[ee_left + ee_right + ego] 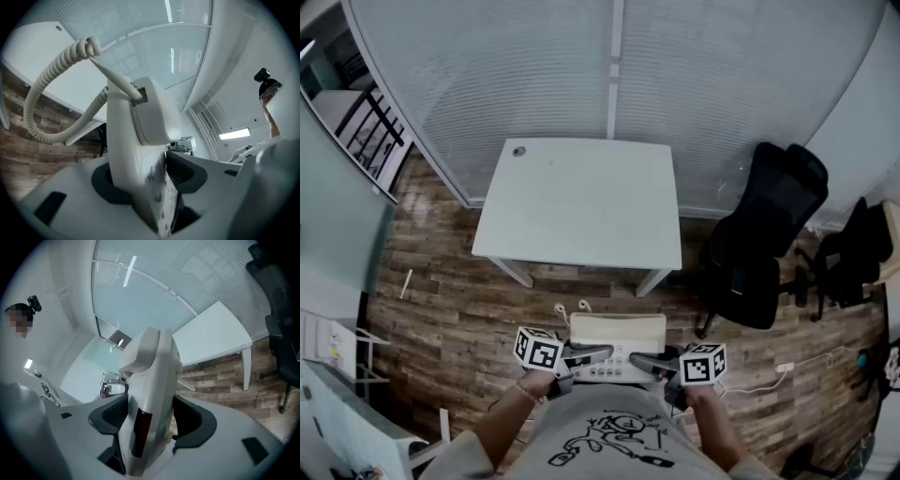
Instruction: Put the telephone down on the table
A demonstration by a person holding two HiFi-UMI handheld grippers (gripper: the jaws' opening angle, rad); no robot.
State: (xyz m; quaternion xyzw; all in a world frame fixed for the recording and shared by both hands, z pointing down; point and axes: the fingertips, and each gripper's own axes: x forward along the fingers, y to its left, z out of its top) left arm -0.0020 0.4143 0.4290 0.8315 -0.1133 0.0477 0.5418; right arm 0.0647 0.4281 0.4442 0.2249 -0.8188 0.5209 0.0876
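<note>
Left hand-held gripper [602, 353] and right hand-held gripper [639, 360] pinch the telephone [617, 328] (short of the near edge of the table [581, 202]).

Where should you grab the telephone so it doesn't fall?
By its two ends, one gripper from each side. The telephone is wide and flat, so the left gripper and right gripper each pinch its thin body between their fingers, as they do now. Keep clear of the coiled cord.
</note>
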